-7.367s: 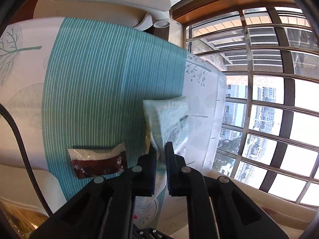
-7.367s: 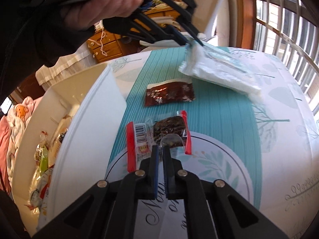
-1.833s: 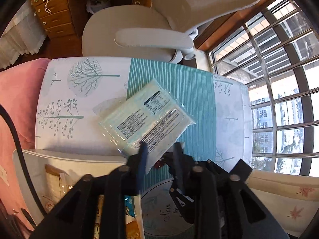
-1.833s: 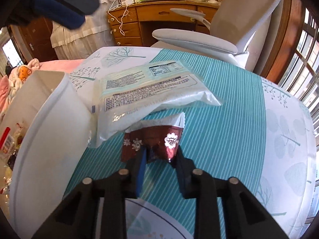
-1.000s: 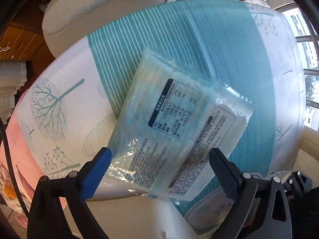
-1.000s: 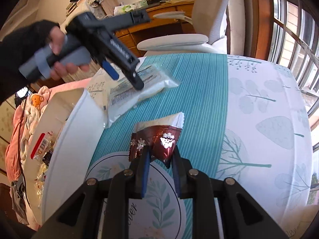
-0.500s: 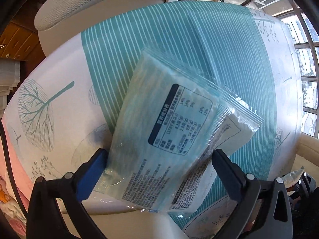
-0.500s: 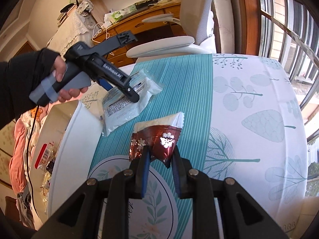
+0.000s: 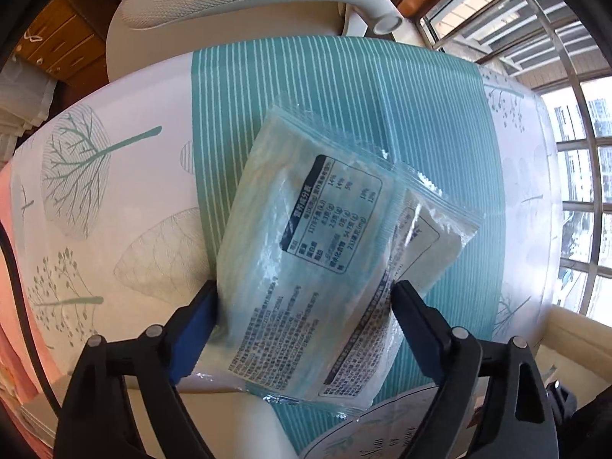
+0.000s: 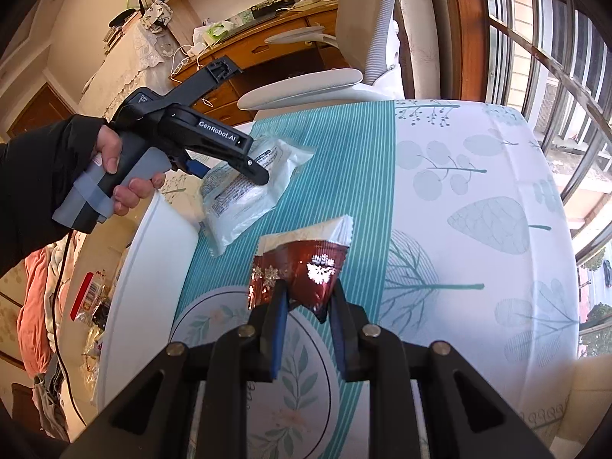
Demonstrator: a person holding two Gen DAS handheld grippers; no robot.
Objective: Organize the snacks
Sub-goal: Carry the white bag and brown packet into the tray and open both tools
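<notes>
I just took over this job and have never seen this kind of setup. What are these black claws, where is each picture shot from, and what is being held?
There is no robot arm. A person holds a pistol-style two-finger gripper in each hand, and each gripper has a fisheye camera looking out along its fingers.

The left wrist picture looks steeply down: the left gripper is wide around a pale blue snack packet, and its jaws are closing, both pads at the packet's edges. The packet's near end overhangs the rim of a white bin.

The right wrist picture shows the right gripper shut on a dark red wrapper, held up above the table, which has a teal striped, leaf-print cloth. The same picture shows the person's hand working the left gripper, and more snacks inside the white bin.
</notes>
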